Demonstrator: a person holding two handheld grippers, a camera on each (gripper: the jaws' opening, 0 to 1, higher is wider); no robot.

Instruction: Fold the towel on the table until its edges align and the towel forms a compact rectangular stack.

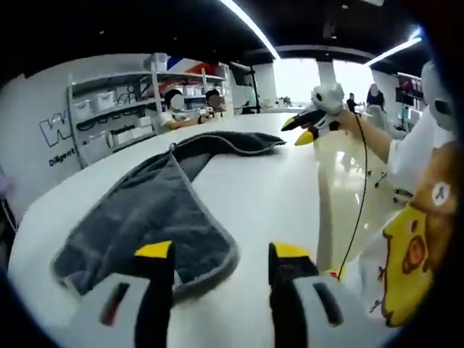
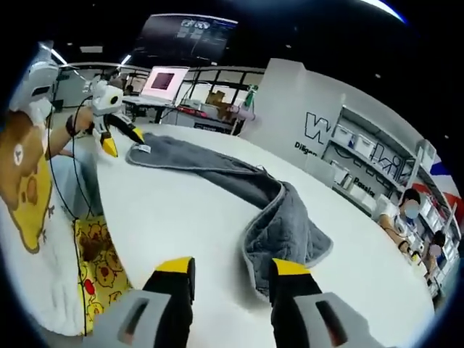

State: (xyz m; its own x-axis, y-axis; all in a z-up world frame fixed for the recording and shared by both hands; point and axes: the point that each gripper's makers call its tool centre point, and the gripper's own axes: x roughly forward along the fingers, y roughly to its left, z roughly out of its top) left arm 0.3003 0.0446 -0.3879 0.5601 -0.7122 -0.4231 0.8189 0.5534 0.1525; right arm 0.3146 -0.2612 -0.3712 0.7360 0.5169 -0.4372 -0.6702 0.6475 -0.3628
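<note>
Both grippers, left [image 1: 221, 264] and right [image 2: 232, 279], stand with jaws parted and empty just short of opposite ends of the towel [image 1: 156, 210], which lies stretched and rumpled across the table [image 1: 268, 196] toward 12 o'clock. A clean fold probably calls for each gripper pinching its nearest corner, then bringing end to end with the edges matched.
</note>
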